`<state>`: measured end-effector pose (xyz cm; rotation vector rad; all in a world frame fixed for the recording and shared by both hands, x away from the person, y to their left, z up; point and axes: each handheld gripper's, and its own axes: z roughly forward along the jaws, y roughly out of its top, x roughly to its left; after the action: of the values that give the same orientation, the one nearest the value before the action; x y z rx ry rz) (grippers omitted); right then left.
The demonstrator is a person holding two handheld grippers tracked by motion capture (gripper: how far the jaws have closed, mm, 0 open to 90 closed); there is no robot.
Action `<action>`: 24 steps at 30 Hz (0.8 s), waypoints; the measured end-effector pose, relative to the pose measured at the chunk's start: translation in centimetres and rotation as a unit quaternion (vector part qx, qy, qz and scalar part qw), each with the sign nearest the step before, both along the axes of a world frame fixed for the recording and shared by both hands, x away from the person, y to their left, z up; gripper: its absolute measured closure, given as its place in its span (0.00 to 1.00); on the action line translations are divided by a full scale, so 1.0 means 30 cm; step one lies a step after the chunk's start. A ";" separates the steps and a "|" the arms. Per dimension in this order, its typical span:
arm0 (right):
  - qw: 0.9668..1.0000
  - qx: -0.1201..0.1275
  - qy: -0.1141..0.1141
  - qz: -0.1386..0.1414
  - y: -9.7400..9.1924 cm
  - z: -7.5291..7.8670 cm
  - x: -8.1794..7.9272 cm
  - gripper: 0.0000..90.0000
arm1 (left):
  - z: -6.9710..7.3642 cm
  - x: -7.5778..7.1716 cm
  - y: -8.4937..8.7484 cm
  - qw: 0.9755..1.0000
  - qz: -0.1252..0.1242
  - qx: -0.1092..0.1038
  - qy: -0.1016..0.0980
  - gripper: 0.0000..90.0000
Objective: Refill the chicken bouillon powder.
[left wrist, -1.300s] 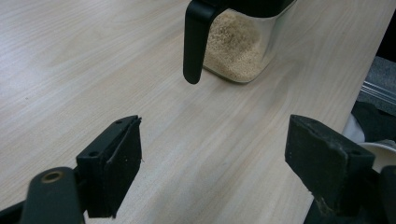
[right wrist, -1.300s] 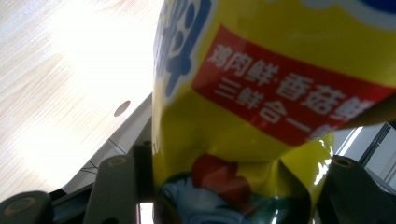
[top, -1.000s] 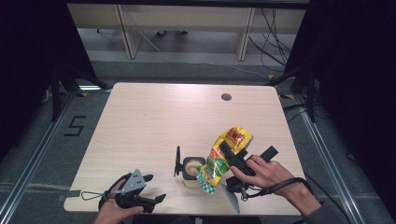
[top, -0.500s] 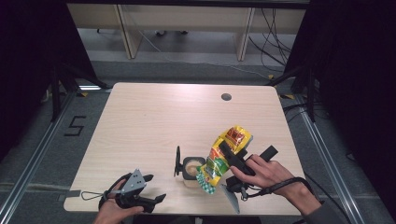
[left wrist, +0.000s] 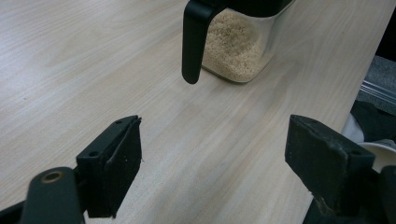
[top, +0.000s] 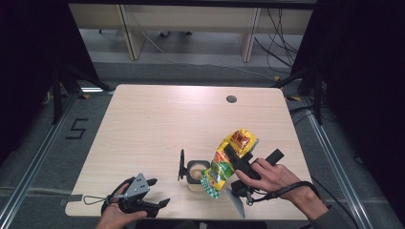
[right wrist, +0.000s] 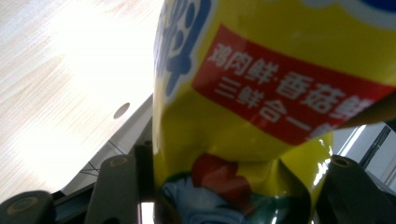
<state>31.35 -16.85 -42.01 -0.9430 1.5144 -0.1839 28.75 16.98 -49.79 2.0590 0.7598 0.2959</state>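
A yellow snack-style bag [top: 235, 150] with red and green print is tilted, its lower end over a clear container [top: 196, 172] of beige granules near the table's front edge. The container's black lid [top: 181, 164] stands open on its left. My right gripper [top: 228, 161] is shut on the bag; in the right gripper view the bag [right wrist: 280, 93] is squeezed between both jaws of that gripper [right wrist: 233, 191]. My left gripper [top: 161, 192] rests at the front left, open with nothing in it. Its view has the left gripper [left wrist: 212, 168] facing the container [left wrist: 236, 56] and black lid [left wrist: 194, 42].
The wooden table [top: 167, 124] has a small round hole [top: 231, 99] at the back right. Beyond the table stand a shelf frame and loose cables on the floor. The table's right edge [left wrist: 369, 70] lies close to the container.
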 end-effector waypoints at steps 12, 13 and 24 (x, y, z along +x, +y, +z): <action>1.000 0.003 -0.002 0.004 0.001 -0.002 -0.004 0.54 | -0.002 -0.001 -0.001 1.000 0.002 -0.004 -0.004 0.20; 1.000 0.003 -0.002 0.004 0.001 -0.002 -0.004 0.54 | 0.000 -0.001 0.000 1.000 0.002 -0.001 -0.003 0.20; 1.000 0.013 0.006 0.000 -0.005 0.005 -0.005 0.54 | -0.002 0.000 -0.001 1.000 0.003 -0.005 -0.005 0.20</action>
<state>31.21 -17.01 -41.87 -0.9244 1.5242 -0.1590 28.74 16.96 -49.84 2.0456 0.7608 0.3048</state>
